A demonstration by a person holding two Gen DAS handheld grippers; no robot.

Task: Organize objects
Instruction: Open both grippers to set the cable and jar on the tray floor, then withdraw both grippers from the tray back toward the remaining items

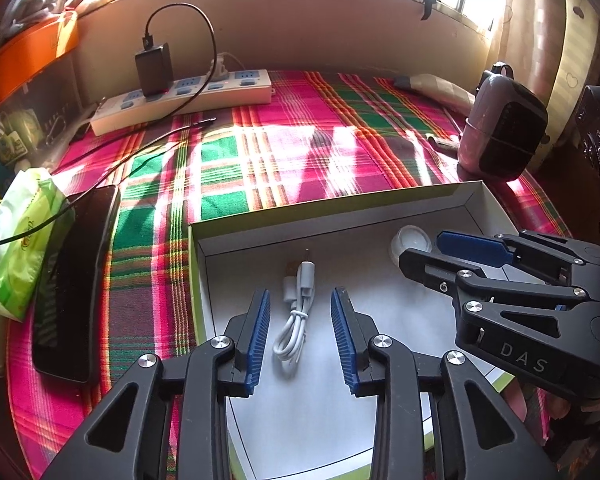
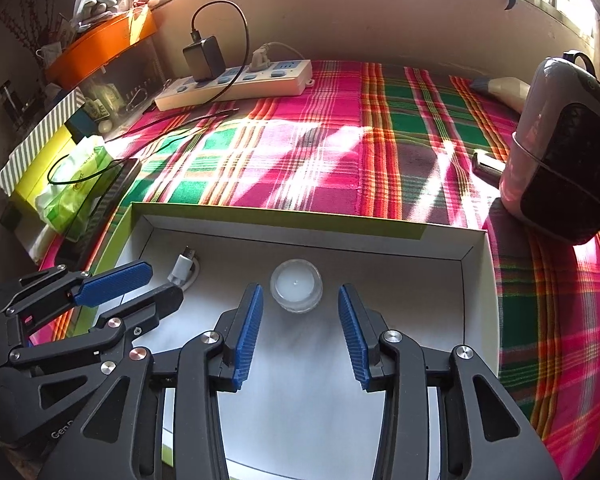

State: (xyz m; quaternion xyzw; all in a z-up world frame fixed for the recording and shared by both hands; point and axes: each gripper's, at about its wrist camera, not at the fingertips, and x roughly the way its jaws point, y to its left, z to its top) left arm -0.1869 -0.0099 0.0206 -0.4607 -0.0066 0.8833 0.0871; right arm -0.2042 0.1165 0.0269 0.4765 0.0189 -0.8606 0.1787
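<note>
White cable and candle cup lie in the open box. Left gripper and right gripper fingers stand spread, pinching nothing.

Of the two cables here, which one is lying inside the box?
The short white bundled cable, between the open left gripper fingers. The black cable runs across the plaid cloth, outside the box.

I see the box on the surface, cable lying in its left part, candle to the right. Power strip sits behind, phone left of the box, heater off right.
</note>
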